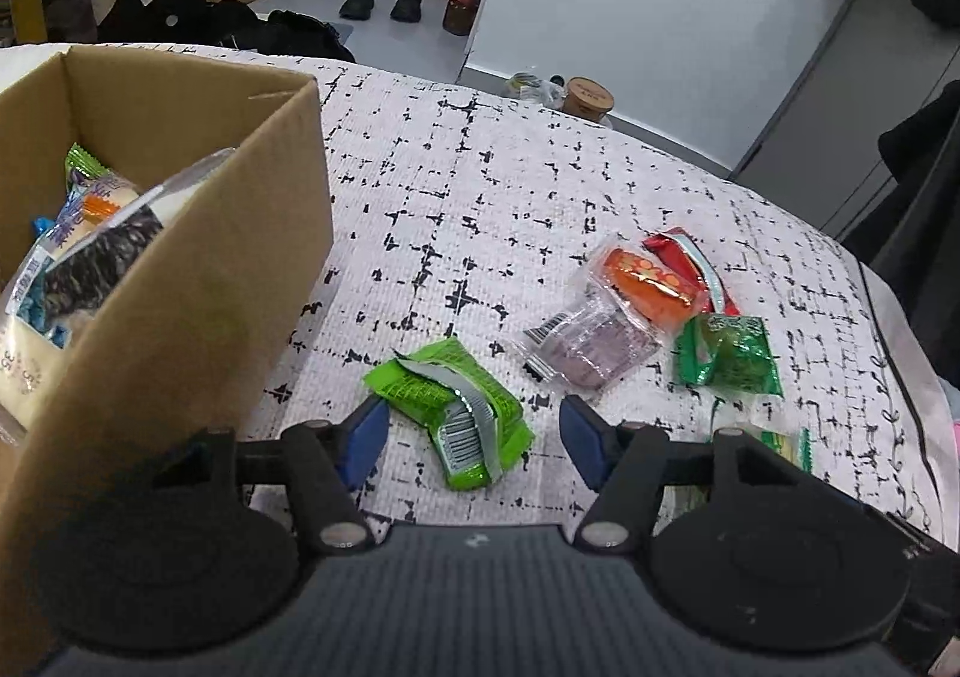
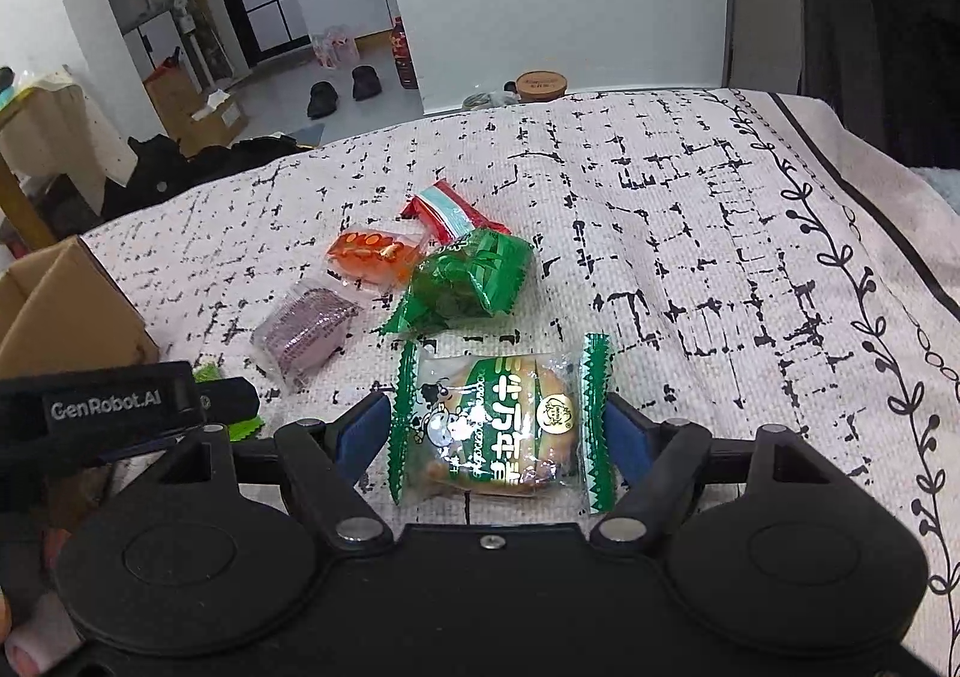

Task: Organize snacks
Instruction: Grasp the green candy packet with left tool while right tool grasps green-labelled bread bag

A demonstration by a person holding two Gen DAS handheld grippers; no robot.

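Observation:
My left gripper (image 1: 474, 440) hangs low over the patterned cloth, jaws open, with a bright green snack packet (image 1: 456, 413) lying between the blue pads; a gap shows on its right side. An open cardboard box (image 1: 180, 287) with several packets inside stands just to the left. My right gripper (image 2: 495, 434) is open around a clear cake packet with green zigzag ends (image 2: 498, 425) that lies flat on the cloth, with the pads right beside its ends. Beyond lie a dark green packet (image 2: 468, 281), an orange one (image 2: 372, 254), a red one (image 2: 450, 215) and a purple one (image 2: 306, 338).
The cloth-covered table (image 2: 690, 209) drops off at its far and right edges. A wooden-lidded jar (image 2: 540, 84) stands beyond the far edge. The left tool's black housing (image 2: 120, 413) sits close to the left of the right gripper. Dark clothing hangs at the right.

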